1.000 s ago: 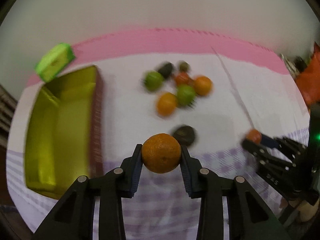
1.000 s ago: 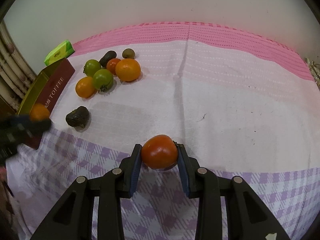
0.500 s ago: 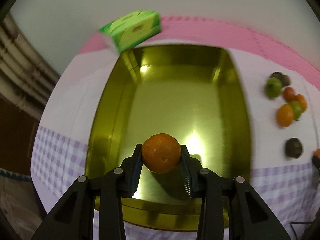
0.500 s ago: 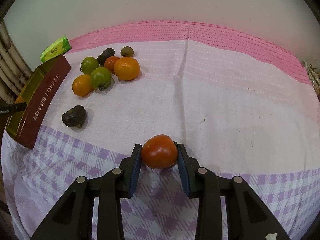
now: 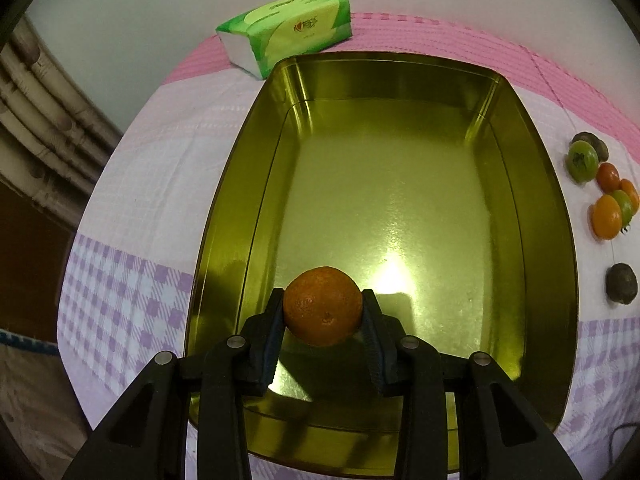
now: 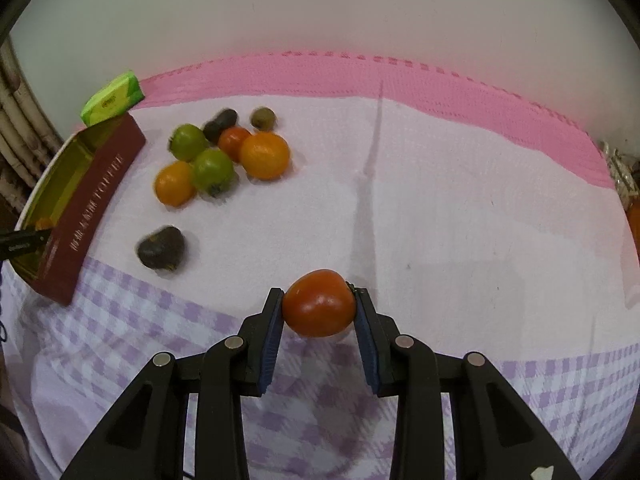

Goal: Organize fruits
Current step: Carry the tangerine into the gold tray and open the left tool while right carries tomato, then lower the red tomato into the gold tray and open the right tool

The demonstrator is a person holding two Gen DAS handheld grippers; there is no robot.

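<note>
Left tool [image 5: 323, 310] pinches orange [image 5: 322, 305] between both fingers, above near end of gold tin [image 5: 536, 184]. Green tissue pack [image 5: 286, 30] just beyond tin's far rim. Right tool [image 6: 319, 306] pinches red tomato [image 6: 319, 303] over checked cloth [image 6: 460, 208] on tabletop. Loose fruit cluster [image 6: 224, 152] lies far left, beside tin; dark fruit [image 6: 161, 247] sits apart, nearer.

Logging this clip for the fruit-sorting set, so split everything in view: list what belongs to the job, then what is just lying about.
Part of the job:
- orange, held in the left claw
- red tomato, held in the right claw
- gold tin
- loose fruit pile on the cloth
- dark fruit, lying apart

Just lying about:
- green tissue pack
- tablecloth
</note>
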